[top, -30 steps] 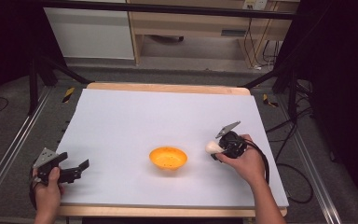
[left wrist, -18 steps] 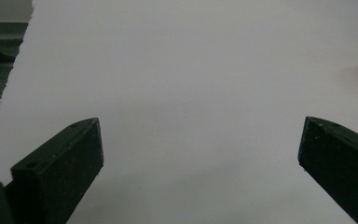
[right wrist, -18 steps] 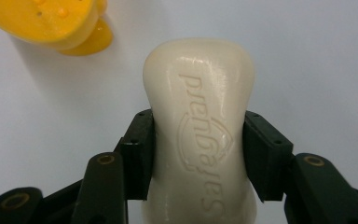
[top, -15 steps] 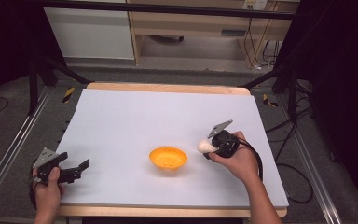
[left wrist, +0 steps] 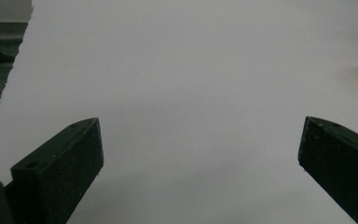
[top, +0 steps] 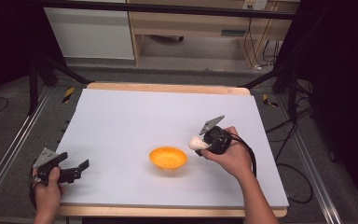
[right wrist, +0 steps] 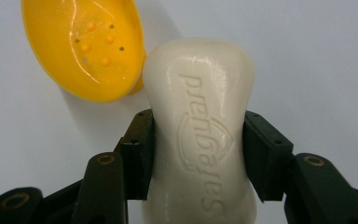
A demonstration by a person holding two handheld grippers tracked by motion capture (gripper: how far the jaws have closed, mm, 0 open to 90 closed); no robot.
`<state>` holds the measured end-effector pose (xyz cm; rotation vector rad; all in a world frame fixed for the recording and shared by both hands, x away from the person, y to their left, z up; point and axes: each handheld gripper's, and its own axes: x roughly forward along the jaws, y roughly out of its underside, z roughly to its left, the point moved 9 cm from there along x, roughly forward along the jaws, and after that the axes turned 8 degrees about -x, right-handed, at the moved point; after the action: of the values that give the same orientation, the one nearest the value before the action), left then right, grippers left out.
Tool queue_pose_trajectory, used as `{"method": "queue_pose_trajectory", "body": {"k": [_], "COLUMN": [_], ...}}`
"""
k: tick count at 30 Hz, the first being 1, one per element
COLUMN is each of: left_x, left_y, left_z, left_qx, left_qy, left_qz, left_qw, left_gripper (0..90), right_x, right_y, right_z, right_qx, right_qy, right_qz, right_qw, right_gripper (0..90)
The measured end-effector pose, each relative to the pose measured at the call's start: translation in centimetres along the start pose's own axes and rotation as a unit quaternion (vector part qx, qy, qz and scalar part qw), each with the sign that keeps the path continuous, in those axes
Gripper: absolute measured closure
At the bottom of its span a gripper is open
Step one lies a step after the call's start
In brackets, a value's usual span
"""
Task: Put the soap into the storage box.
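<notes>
My right gripper (top: 200, 144) is shut on a cream bar of soap (top: 196, 142), lifted off the table just right of the orange soap dish (top: 168, 158). In the right gripper view the soap (right wrist: 199, 126) stands between the two black pads (right wrist: 140, 149), which press on its narrow waist, and the orange dish (right wrist: 84, 46) with small holes and bumps lies beyond at the upper left. My left gripper (top: 77, 169) rests open at the table's front left corner. Its jaws (left wrist: 200, 154) stand wide apart over bare white surface.
The white table sheet (top: 135, 116) has a wooden edge (top: 168, 87) at the back. Black cables (top: 289, 154) trail off the right side. Metal rails (top: 9, 149) run along the floor on both sides, and shelving (top: 191, 28) stands behind the table.
My right gripper has carried the soap leftward and a little upward, closer to the orange dish. The left gripper has stayed put.
</notes>
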<state>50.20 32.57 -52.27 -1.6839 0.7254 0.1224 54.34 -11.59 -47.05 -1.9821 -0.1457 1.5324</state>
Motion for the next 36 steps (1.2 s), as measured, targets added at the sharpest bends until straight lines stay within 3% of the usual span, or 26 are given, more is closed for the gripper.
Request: {"method": "queue_pose_trajectory", "body": {"k": [28,36], "left_x": [0.0,0.0], "left_y": [0.0,0.0], "left_z": [0.0,0.0], "left_qx": [-0.001,-0.001], "left_qy": [0.001,0.001], "left_qz": [-0.001,-0.002], "left_qw": [1.0,1.0], "left_gripper": [0.0,0.0], "right_x": [1.8,2.3], "right_y": [-4.5,-5.7], "right_z": [2.3,3.1], "right_qx": [-0.046,-0.069], "right_qy": [-0.031,-0.045], "right_qz": [-0.003,0.0], "right_qw": [0.9984,0.9966], "right_gripper": [49.6,49.6]}}
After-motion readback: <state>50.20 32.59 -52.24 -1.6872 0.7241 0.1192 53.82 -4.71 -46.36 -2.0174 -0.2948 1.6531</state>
